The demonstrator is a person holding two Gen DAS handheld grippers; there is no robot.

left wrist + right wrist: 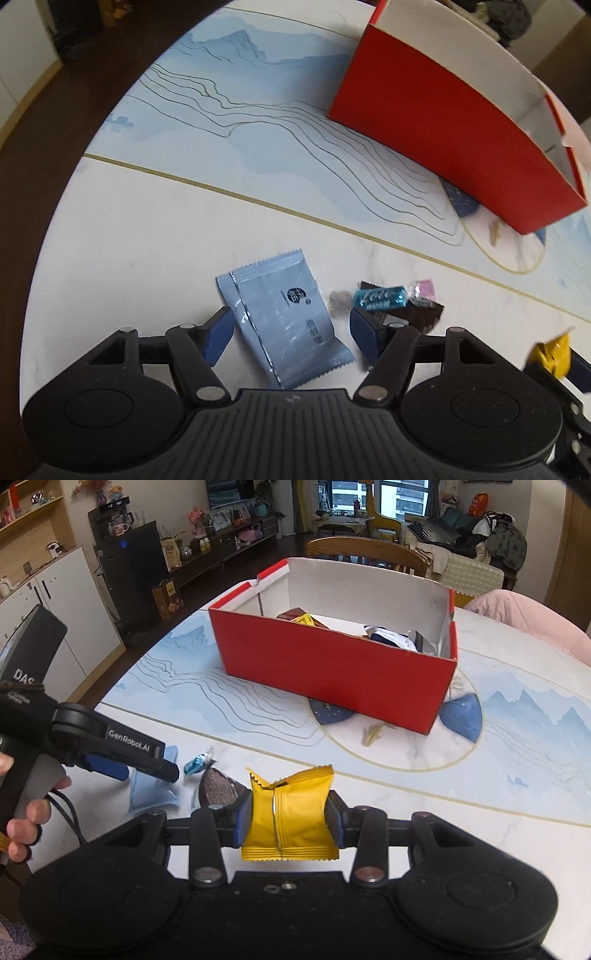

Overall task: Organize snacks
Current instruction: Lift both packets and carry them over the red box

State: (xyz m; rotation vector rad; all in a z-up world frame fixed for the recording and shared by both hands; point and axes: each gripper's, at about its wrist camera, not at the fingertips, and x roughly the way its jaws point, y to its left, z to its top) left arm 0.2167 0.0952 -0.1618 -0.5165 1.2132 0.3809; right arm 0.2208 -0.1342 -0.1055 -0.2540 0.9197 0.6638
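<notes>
Your left gripper [290, 332] hangs with fingers apart astride the flat grey-blue foil snack packet [282, 319] on the tabletop [147, 258], its long axis angled across the gap, while your right gripper [290, 818] clamps a yellow packet [291, 812].

1. Grey-blue sachet [284, 317]: flat on worktop, between my left jaws, untouched.
2. Yellow sachet [290, 818]: clamped upright in my right jaws.
3. Red box [332, 668]: open, holding snacks.
4. Small candies [380, 297]: beside sachet.

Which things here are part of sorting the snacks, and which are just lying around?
Job: red box, yellow packet in right gripper, grey-blue packet between open left gripper fingers, blue candy, dark wrapper.
Lying about: wooden chair, pink cushion.
</notes>
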